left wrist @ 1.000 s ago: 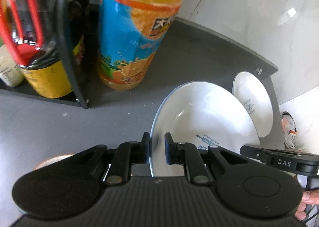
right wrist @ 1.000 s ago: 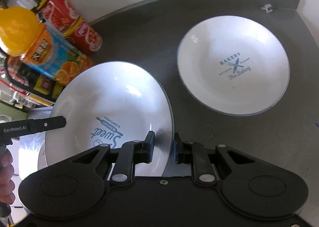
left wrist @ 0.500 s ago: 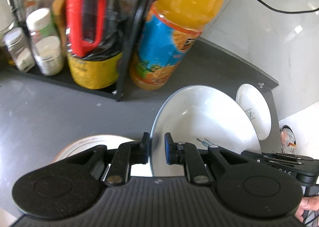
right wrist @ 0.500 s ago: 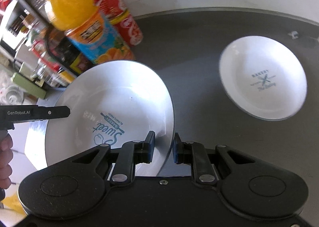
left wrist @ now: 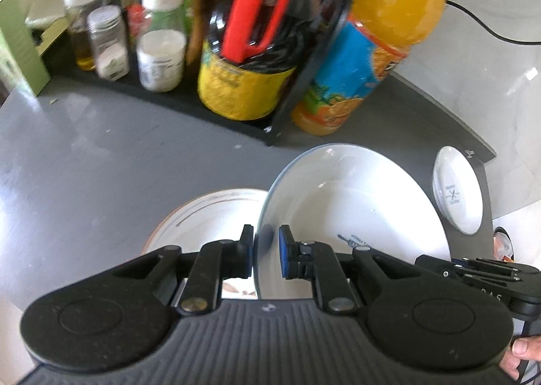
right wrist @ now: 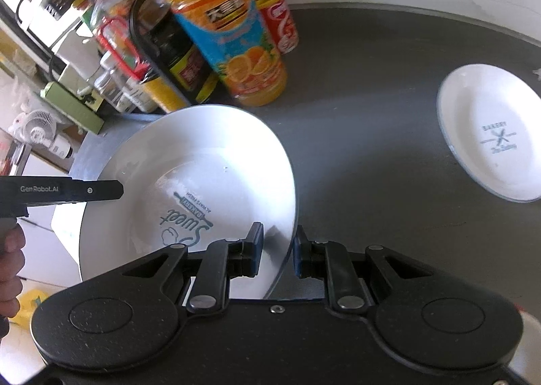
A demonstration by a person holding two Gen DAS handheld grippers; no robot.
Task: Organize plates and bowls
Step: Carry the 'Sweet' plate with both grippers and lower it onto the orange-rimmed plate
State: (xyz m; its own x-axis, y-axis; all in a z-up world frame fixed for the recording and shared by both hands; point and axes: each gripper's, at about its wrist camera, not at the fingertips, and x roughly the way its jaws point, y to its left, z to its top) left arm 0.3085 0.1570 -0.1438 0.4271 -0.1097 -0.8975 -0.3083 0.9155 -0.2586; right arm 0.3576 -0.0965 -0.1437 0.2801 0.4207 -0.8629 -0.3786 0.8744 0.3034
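Looking across a dark grey countertop (right wrist: 372, 114) backed by a pale wall, with an orange juice bottle (left wrist: 372, 46), red cola cans (right wrist: 274, 13), a dark sauce bottle with a red handle (left wrist: 247, 63) and white-capped spice jars (left wrist: 162, 36) crowding the 11 to 12 o'clock stretch. Carrying a white Sweet Bakery plate (right wrist: 189, 175) clear of the counter, tilted up on edge rather than lying flat. Pinching its rim with the left gripper (left wrist: 265, 249), jaws drawn narrow on the thin edge, the plate fanning away toward 1 o'clock in the left wrist view. Pinching the opposite rim with the right gripper (right wrist: 277, 249), jaws equally narrow, the plate fanning away toward 10 o'clock in the right wrist view, printed face turned to that camera. Spanning the plate rim to rim between the two grippers, so treating that line as its working axis. Hovering over a brown-rimmed plate (left wrist: 203, 219) lying flat on the counter at about 11 o'clock of the left jaws, partly hidden behind the raised one; seemingly heading there for stacking, with the left gripper looking the nearer of the two. Leaving a small Bakery plate (right wrist: 490, 134) flat and well apart at 2 o'clock, near the counter's far corner, not yet gathered. Probably needing to level the tilted plate and centre it above the brown-rimmed one before lowering, while guarding against the juice bottle standing close behind.
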